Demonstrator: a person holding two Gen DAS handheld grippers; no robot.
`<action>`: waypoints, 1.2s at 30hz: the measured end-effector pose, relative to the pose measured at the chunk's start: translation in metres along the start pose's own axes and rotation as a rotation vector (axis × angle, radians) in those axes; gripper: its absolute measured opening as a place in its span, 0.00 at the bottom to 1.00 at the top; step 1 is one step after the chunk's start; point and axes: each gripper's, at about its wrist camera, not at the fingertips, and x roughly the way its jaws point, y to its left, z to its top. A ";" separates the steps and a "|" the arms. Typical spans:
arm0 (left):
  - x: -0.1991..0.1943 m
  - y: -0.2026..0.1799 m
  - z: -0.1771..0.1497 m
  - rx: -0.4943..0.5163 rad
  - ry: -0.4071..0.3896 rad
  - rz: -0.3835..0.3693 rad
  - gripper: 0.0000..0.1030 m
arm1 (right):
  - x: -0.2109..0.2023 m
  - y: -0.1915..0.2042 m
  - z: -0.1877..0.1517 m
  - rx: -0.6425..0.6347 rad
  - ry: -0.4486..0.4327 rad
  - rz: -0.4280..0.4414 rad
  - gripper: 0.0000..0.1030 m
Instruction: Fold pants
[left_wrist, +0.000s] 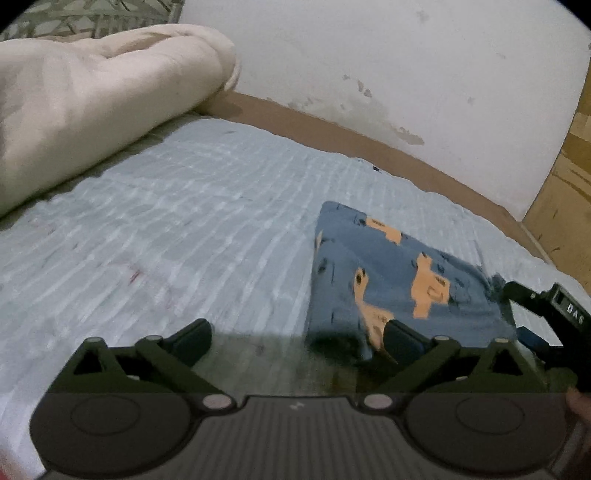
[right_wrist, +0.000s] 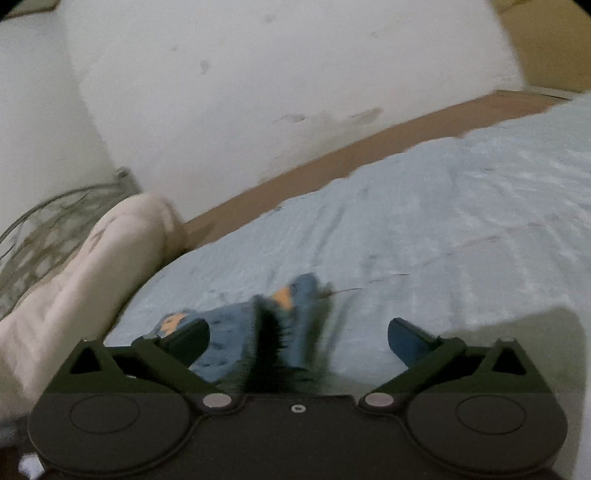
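Observation:
Folded blue pants (left_wrist: 399, 280) with orange patches lie on the light blue bedsheet (left_wrist: 166, 229). My left gripper (left_wrist: 297, 338) stands open just above the sheet. The pants' near left corner sits between its fingers, close to the right finger (left_wrist: 402, 339), and no pad presses on it. Part of the right gripper (left_wrist: 546, 310) shows at the pants' right side. In the right wrist view the pants (right_wrist: 229, 332) are blurred and lie in the left half of the open right gripper (right_wrist: 299, 339), a raised fold in the middle. Neither of its fingers touches the cloth.
A rolled cream duvet (left_wrist: 92, 103) lies along the left of the bed, in front of a metal headboard (right_wrist: 44, 236). A brown bed-frame edge (left_wrist: 332, 129) runs below the stained white wall. Wooden furniture (left_wrist: 569, 177) stands at the far right.

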 end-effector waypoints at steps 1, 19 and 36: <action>-0.008 0.002 -0.006 -0.006 -0.006 -0.007 0.99 | -0.003 -0.004 -0.002 0.023 -0.012 -0.010 0.99; -0.123 -0.019 -0.056 0.106 -0.103 -0.027 0.99 | -0.165 0.017 -0.056 -0.091 -0.070 0.031 0.99; -0.198 -0.008 -0.101 0.150 -0.206 0.058 0.99 | -0.266 0.088 -0.105 -0.336 -0.124 0.008 0.99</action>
